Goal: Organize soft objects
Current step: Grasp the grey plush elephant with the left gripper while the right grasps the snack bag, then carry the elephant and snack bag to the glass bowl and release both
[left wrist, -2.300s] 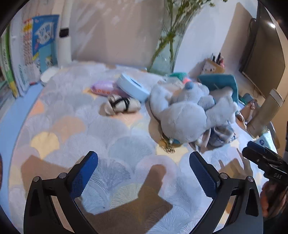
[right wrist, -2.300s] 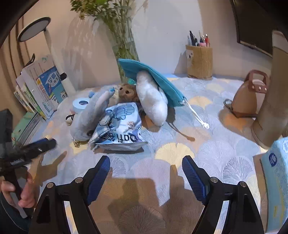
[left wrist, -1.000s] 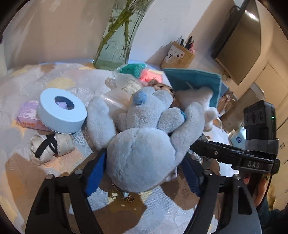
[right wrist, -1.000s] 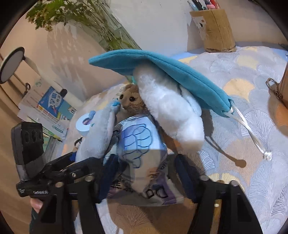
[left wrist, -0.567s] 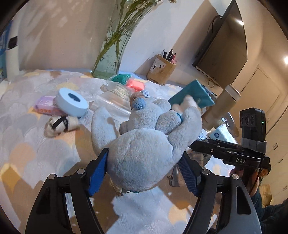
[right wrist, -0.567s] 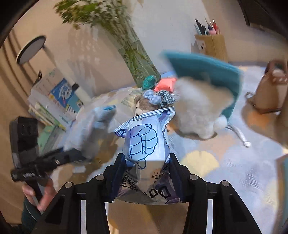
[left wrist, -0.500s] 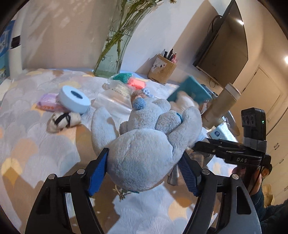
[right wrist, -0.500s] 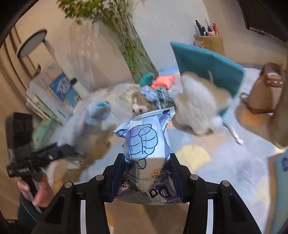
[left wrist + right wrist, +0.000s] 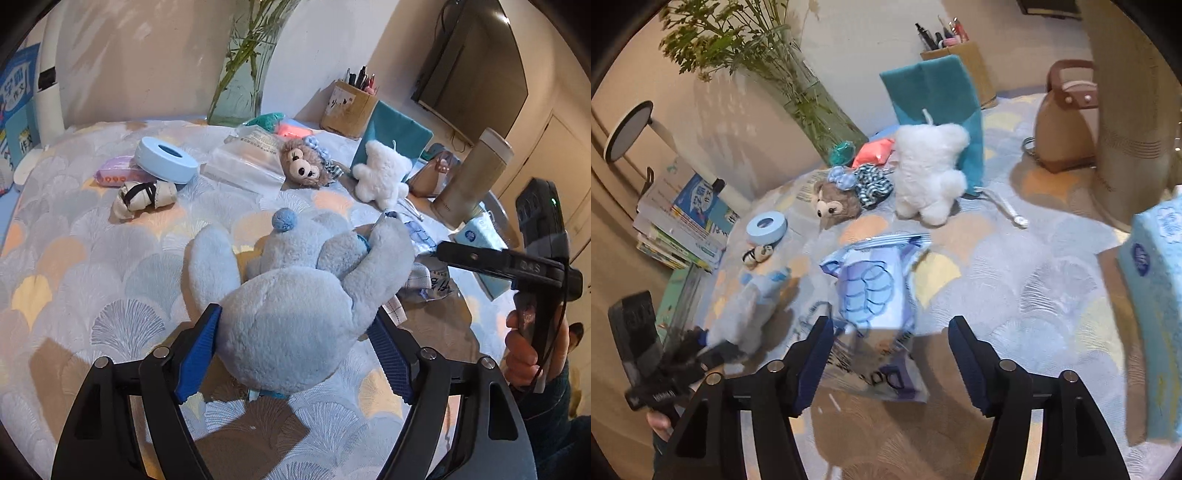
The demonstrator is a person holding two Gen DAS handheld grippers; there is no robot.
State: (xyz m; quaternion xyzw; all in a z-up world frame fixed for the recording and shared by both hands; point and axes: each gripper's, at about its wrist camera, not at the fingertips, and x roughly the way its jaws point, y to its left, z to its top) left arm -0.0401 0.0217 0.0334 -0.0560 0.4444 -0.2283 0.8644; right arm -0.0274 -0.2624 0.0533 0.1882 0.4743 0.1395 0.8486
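Near centre of the left wrist view, my left gripper (image 9: 293,356) is opening around the blue plush (image 9: 295,299); I'm releasing gently. In the right view, my right gripper (image 9: 890,360) is opening, pads clear of the snack bag (image 9: 877,295) lying between them on the cloth (image 9: 1034,295).

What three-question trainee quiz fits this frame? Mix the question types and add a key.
1. True or false: the white plush sits right in front of the teal pouch.
2. What is in the glass vase? A) green stems B) pencils C) tissues
3. Short answer: what holds the pens?

Key: 1 true. 2 A. 3 the brown holder at the back of the table, by the wall.
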